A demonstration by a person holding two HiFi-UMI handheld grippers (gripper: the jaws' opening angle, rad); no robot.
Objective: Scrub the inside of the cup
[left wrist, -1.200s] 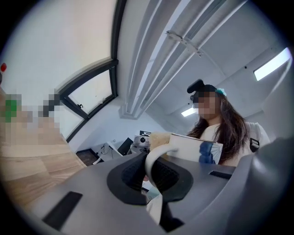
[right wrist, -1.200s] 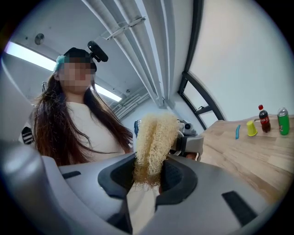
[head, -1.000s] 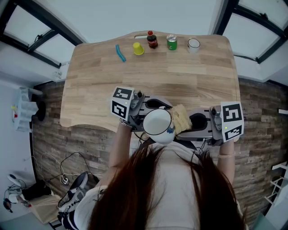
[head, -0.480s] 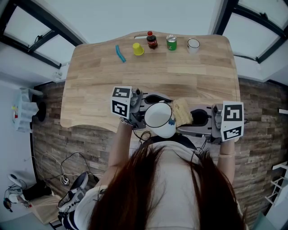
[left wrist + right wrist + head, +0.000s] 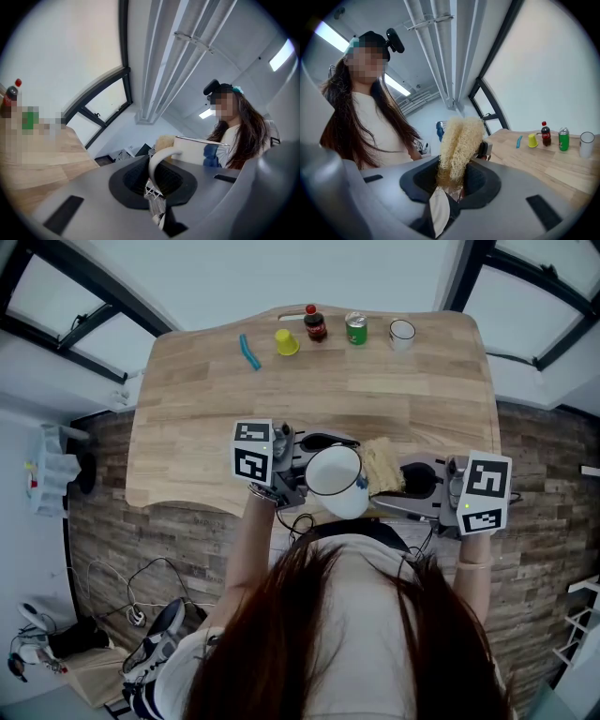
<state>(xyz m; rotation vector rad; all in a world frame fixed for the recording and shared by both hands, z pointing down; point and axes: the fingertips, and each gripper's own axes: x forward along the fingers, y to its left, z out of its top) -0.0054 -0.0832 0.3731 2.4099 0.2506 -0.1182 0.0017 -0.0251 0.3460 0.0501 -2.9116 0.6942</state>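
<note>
Bright, even daylight; ceiling strip lights glare; fisheye edges curve and darken.

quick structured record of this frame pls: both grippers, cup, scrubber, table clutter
cup: white, blue mark on side, held off the table, mouth toward the head camera
left gripper: shut on the cup's handle
right gripper: shut on scrubber
scrubber: pale yellow, fibrous; beside the cup's right side, not inside it
table: wooden; far edge holds blue tool, yellow cup, cola bottle, green can, white mug
scrub state: scrubber not in the cup
</note>
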